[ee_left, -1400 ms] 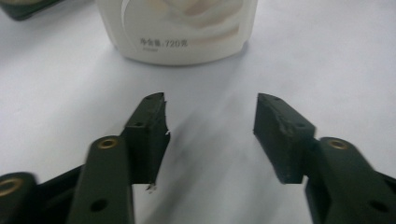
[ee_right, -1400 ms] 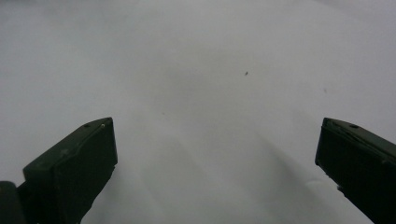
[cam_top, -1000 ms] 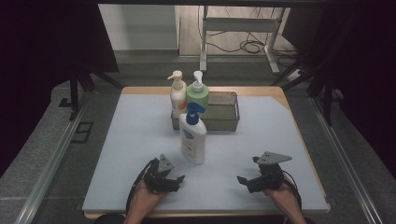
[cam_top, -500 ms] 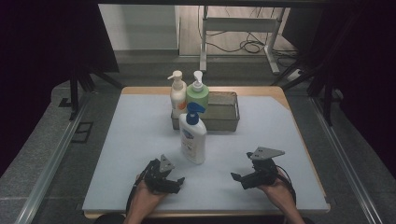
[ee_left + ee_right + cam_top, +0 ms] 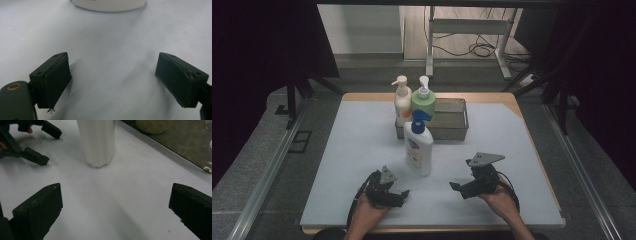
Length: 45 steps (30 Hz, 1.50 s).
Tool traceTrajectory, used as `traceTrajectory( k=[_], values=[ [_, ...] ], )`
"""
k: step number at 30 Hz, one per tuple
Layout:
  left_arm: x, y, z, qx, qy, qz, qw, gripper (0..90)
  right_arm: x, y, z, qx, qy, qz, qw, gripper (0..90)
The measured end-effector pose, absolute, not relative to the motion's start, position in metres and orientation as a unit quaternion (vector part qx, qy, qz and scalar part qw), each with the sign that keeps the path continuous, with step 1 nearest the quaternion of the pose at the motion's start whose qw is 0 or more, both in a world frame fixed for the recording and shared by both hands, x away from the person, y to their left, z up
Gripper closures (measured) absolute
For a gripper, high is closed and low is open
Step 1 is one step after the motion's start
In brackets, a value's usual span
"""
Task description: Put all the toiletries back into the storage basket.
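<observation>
Currently the left gripper (image 5: 404, 192) rests low on the white mat (image 5: 362, 150), its jaws having just opened wide with nothing between them. Similarly, the right gripper (image 5: 453, 186) has its jaws spread wide and empty, raised off the mat. Between and beyond them stands the white pump bottle (image 5: 418, 145), upright, just in front of the grey basket (image 5: 452, 122). The left gripper view cuts off all but the bottle's base (image 5: 108, 4). Bare mat lies around both grippers, up to the near edge.

L claw (image 5: 404, 192) low, jaws just opened wide; R claw (image 5: 453, 186) raised, jaws wide, both empty.
</observation>
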<state>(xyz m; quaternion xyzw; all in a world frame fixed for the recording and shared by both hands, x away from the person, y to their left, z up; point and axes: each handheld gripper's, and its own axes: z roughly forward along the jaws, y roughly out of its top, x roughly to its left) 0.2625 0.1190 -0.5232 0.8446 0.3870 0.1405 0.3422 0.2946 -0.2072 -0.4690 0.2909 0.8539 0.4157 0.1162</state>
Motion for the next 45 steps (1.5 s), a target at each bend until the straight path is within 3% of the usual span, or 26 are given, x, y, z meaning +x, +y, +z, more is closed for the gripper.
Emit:
traceTrajectory(
  k=[35, 45],
  values=[
    [0.262, 0.119, -0.524, 0.845, 0.386, 0.142, 0.342, 12.3, 0.325, -0.149, -0.442, 0.276, 0.851, 0.431, 0.121, 0.0],
    [0.262, 0.119, -0.524, 0.844, 0.387, 0.143, 0.342, 12.3, 0.332, -0.134, -0.435, 0.277, 0.85, 0.43, 0.124, 4.4]
  ],
)
